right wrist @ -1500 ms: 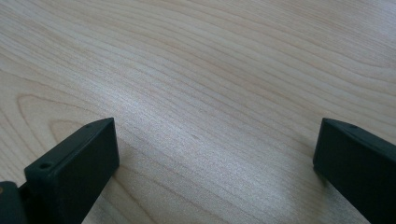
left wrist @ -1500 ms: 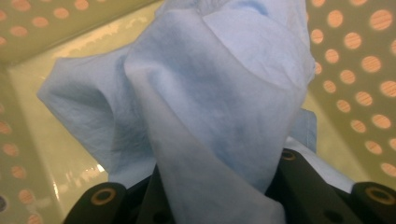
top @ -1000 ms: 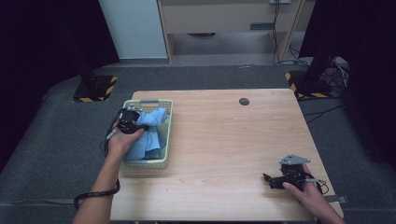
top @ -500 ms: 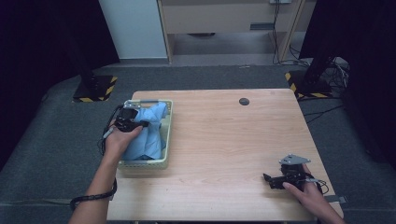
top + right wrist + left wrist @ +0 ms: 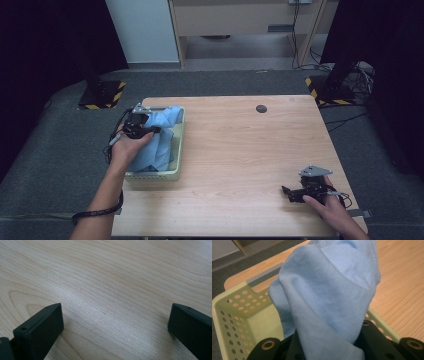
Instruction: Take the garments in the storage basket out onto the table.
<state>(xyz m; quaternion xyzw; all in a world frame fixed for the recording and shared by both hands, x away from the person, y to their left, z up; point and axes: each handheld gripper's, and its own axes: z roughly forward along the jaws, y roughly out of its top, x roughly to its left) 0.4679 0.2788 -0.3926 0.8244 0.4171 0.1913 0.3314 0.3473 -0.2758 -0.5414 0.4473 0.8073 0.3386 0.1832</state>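
While the blue cloth (image 5: pixel 159 137) hangs bunched between the jaws of the left gripper (image 5: pixel 141 126), most of it still lies inside the pale green basket (image 5: pixel 176 150) at the table's left edge, with its upper folds drawn up above the rim. We judge the work in hand to be lifting the cloth out of the basket, and the grip looks taken near a gathered fold so that the rest can trail up clear of the walls. The left gripper is clenched on the cloth: in the left gripper view the fabric (image 5: pixel 329 297) is pinched at the base of the black jaws and rises in a twisted peak in front of the lens. That view also gives us the perforated basket wall (image 5: pixel 229 322) and the bare floor of the basket beside the cloth, which the high view does not resolve. The high view, in turn, places the basket on the wooden table (image 5: pixel 240 150) and shows a small dark disc (image 5: pixel 261 108) well apart near the far edge. The right gripper (image 5: pixel 294 194) rests at the near right corner, away from the basket, apparently waiting; the right gripper view shows its jaws standing wide apart over bare wood (image 5: pixel 112 290), holding nothing.
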